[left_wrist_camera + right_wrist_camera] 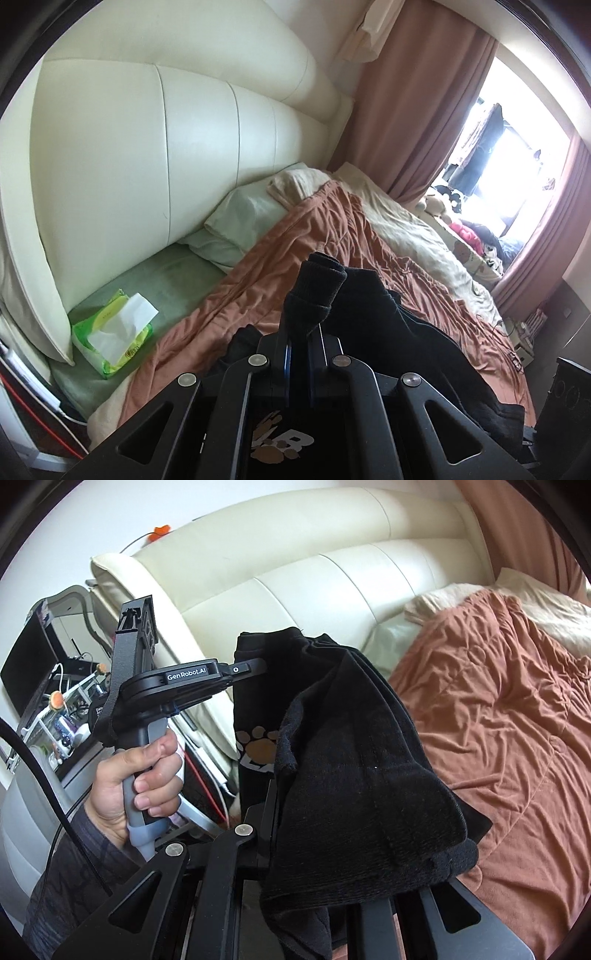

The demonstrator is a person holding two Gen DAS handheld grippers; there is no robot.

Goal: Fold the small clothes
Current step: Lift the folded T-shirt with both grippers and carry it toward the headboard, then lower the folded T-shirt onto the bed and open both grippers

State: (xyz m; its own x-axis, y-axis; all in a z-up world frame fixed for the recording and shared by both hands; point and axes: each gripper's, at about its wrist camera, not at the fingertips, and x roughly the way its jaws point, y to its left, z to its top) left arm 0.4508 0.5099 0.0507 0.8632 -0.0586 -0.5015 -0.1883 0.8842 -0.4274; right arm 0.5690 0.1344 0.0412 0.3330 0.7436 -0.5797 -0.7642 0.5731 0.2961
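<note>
Now, tissue pack [110, 339]: one, green, lying on the pale sheet at the far left, below the cream headboard [147, 147].
Hand [140, 786]: one in view, wrapped round the grey handle of the left gripper [301, 325].
Left gripper: closed on a thick ribbed edge of the black garment [369, 314]. The right wrist view shows its tips pinching the cloth's upper left corner.
Black garment: one, with one paw print [260, 749] on it. It hangs in the air between the two grippers, above the bed and not laid flat.
Right gripper [317, 849]: draped over by the garment, fingers buried under the folds. Whether it is closed on the cloth cannot be told.
Blanket [498, 701]: one, rust-coloured and badly rumpled, spread over the bed at right.
Pillow [240, 218]: one, pale green, against the headboard.
Count of grippers: two.
Risk, slipping: the cloth appears heavy and bunched. If the right gripper only carries it loosely, a pull to the left could drag it off and drop it in a heap.
Risk, crooked fold: the layers are doubled over each other, so laying the garment down as it hangs would likely trap creases.
Risk, rough surface: the rumpled blanket gives no flat bed for the fold, so edges may land out of line.
</note>
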